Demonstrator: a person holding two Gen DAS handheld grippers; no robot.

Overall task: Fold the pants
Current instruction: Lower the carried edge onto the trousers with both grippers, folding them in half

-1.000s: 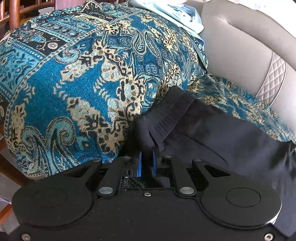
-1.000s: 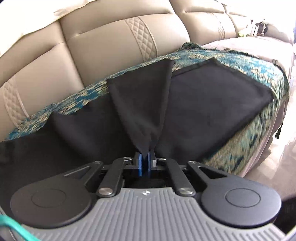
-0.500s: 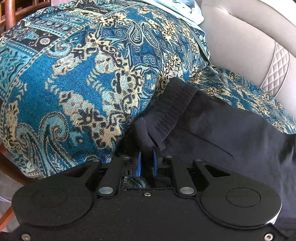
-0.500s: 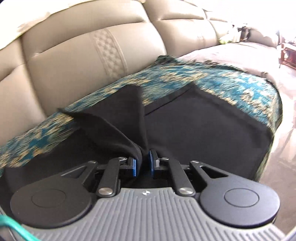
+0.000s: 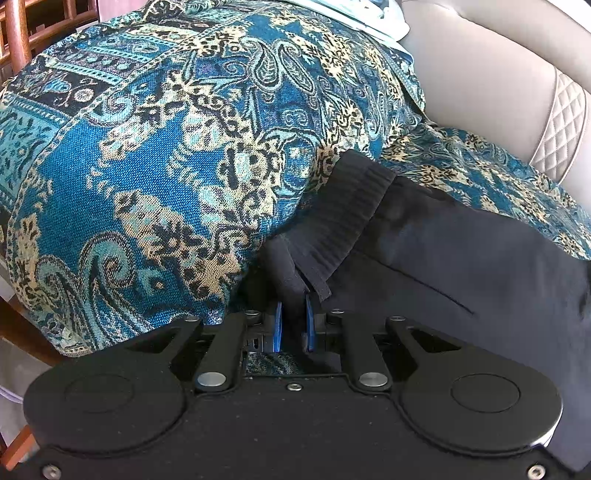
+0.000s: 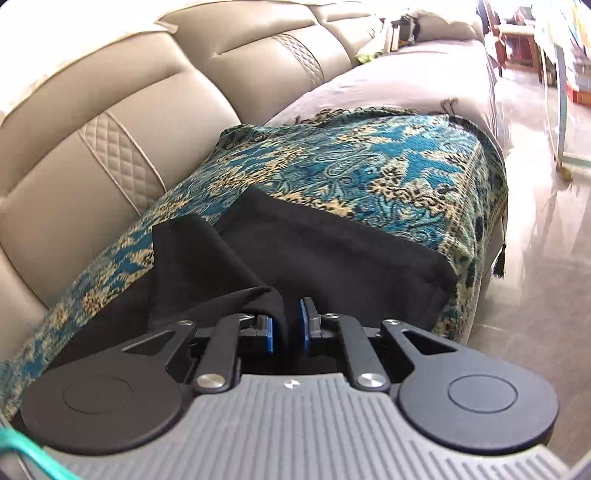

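Observation:
Black pants lie on a blue paisley throw over a sofa seat. In the left wrist view the ribbed waistband rests against the covered armrest, and my left gripper still has a waistband corner between its blue pads, which stand a little apart. In the right wrist view the pant legs lie flat, with one loose fold on the left. My right gripper is open; cloth hangs slack against its left pad.
The beige leather sofa back runs behind the pants. The throw's front edge drops to a shiny tile floor on the right. Light blue clothes lie on the armrest top. Wooden chair parts stand far left.
My right gripper has opened and let the raised pant leg drop onto the seat, and it has swung to the right. My left gripper's pads have parted slightly around the waistband.

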